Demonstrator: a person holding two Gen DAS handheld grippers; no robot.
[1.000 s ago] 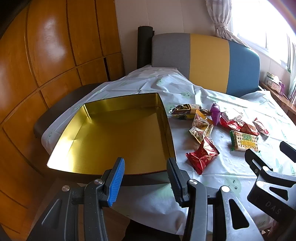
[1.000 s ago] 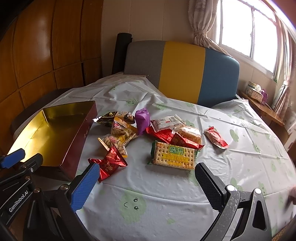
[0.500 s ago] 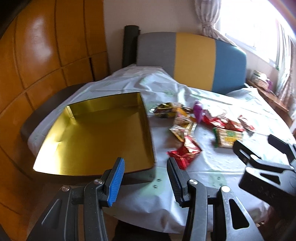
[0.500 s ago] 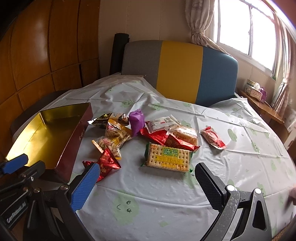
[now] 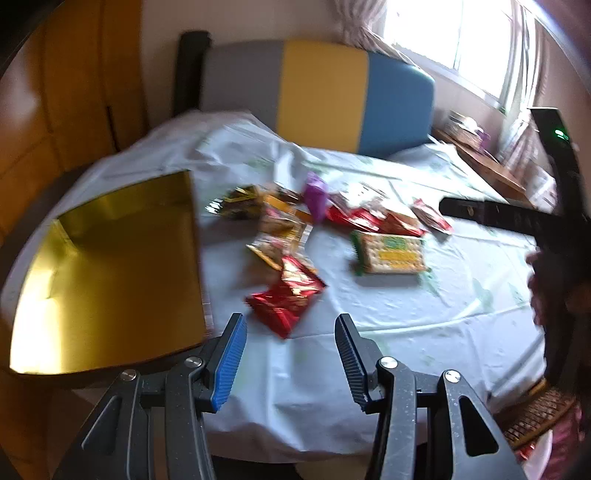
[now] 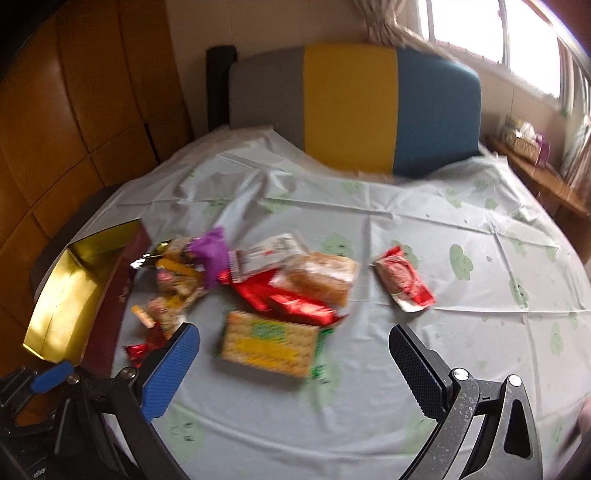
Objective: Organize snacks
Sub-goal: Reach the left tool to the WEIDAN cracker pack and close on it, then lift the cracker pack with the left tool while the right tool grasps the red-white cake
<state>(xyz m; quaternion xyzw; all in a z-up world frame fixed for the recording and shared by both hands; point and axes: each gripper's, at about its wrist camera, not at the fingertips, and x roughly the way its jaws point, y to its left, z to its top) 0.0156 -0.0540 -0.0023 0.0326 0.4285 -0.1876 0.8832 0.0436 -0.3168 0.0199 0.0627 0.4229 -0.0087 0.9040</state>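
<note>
Desk carries a pale cloth printed with green shapes. Beyond its far edge stands a chair back in grey, yellow and blue panels. Wood panelling fills the left side; bright window at upper right. Both views are motion-blurred.

Gold-lined box sits open at the desk's left edge, inside bare as far as visible. From the right wrist view its outer wall shows dark red.

Snacks lie in a loose cluster right of the box, on the cloth, none in the box. Cracker pack, yellow and green label, lies flat nearest the right gripper, just ahead of its jaws. Behind it, red foil packs overlap a clear-wrapped cake and a white wrapper. Purple packet sits at the back of the cluster. A red-and-white packet lies apart to the right. Red foil packet lies nearest the left gripper, just beside the box's right wall; nut-type packets are behind it.

Left gripper: jaws parted moderately, nothing between them, above the desk's near edge.
Right gripper: jaws spread wide, nothing held, above the cloth just short of the cracker pack.
</note>
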